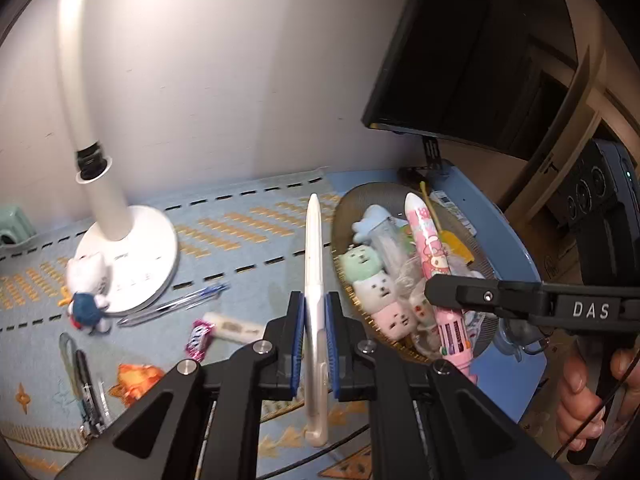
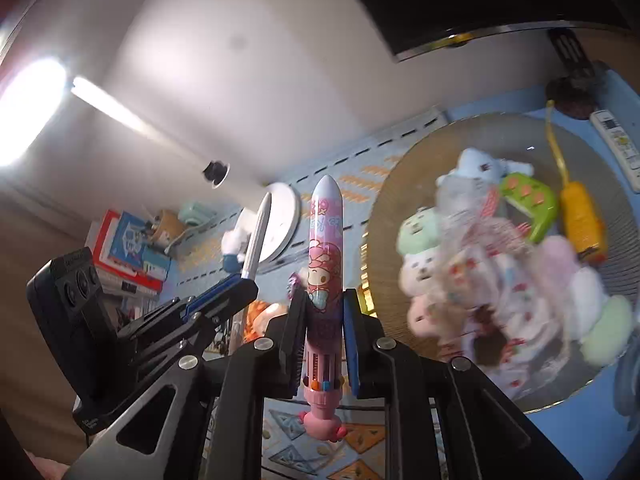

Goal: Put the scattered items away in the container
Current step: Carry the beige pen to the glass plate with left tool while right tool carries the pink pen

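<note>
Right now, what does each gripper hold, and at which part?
Left gripper: white pen, near its clip end. Right gripper: pink pen, on its lower barrel.

I see a glossy pearl-white plastic pen point(image 1: 315, 280), a shiny pink printed plastic multicolour pen point(image 2: 325, 264), soft plush block toys point(image 1: 374, 286), a woven blue patterned mat point(image 1: 240, 240)

place: home room | cues: patterned blue mat point(image 1: 248, 232) at centre, white desk lamp point(image 1: 120, 216) at left, dark TV point(image 1: 472, 60) upper right, plush toys point(image 1: 380, 284) in dish

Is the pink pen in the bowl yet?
No. The right tongs are shut on the pink pen, held above the mat beside the bowl.
</note>
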